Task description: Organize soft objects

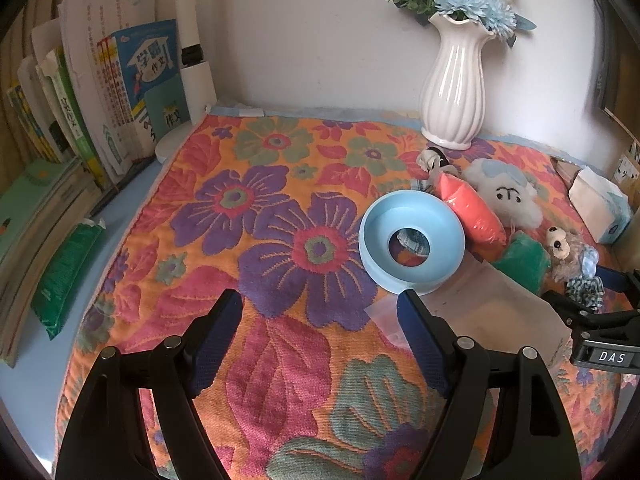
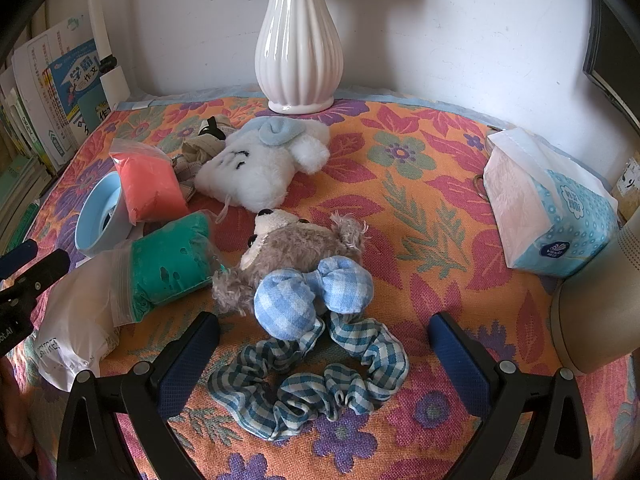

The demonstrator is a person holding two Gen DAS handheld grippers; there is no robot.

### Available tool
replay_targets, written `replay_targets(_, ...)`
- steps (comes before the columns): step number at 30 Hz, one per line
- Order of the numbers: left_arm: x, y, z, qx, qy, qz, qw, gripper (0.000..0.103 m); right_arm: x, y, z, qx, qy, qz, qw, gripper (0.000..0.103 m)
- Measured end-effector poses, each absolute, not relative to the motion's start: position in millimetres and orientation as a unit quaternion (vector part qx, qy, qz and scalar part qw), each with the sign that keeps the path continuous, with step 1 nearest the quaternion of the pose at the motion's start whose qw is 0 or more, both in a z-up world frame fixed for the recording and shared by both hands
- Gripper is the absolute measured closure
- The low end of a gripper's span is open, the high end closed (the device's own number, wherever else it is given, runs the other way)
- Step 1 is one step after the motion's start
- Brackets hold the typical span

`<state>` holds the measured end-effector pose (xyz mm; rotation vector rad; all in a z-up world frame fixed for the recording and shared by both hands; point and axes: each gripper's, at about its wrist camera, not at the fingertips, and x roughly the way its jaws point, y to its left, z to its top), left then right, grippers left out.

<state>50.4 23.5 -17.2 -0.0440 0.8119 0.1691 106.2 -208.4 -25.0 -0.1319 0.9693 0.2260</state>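
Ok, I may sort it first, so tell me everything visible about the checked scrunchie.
The scrunchie is a gathered fabric ring in teal-and-white check, soft and ruffled, lying flat and loosely open on the floral cloth. It sits between the open right gripper's fingers, untouched by them. Its far edge meets the bear's blue gingham bow.

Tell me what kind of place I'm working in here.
Probably a home desk or study corner: a row of books at the wall, a white vase of flowers, and a tissue pack on a floral cloth.

A white wall (image 2: pixel 440 40) rises behind the floral cloth (image 1: pixel 280 184), books (image 1: pixel 80 120) leaning left.
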Motion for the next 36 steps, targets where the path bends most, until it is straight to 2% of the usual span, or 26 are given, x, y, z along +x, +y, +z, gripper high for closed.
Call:
replay_targets(12,43,17,-13,-0.008,0.394,0.070,0.916,0.025,106,-208,-25,-0.063,0.464,0.108,0.877,0.000)
replay_targets(18,31,11,-1,-0.042,0.409,0.000,0.912,0.025,106,-209,-25,-0.065,0.464,0.107,0.877,0.000)
replay_targets(24,23,3,7,-0.085,0.429,-0.101,0.894,0.025,90,-215,-18,-0.066,0.534,0.131,0.832,0.000)
replay_targets(27,24,-8,8,-0.077,0.443,-0.135,0.883,0.025,66,-223,-17,-0.087,0.523,0.157,0.833,0.000)
replay_targets(33,43,-39,-1,-0.055,0.461,-0.131,0.876,0.025,39,-253,4,-0.004,0.493,0.196,0.848,0.000)
replay_targets(36,49,-51,-6,-0.028,0.461,-0.116,0.879,0.025,45,-246,15,-0.029,0.476,0.171,0.862,0.000)
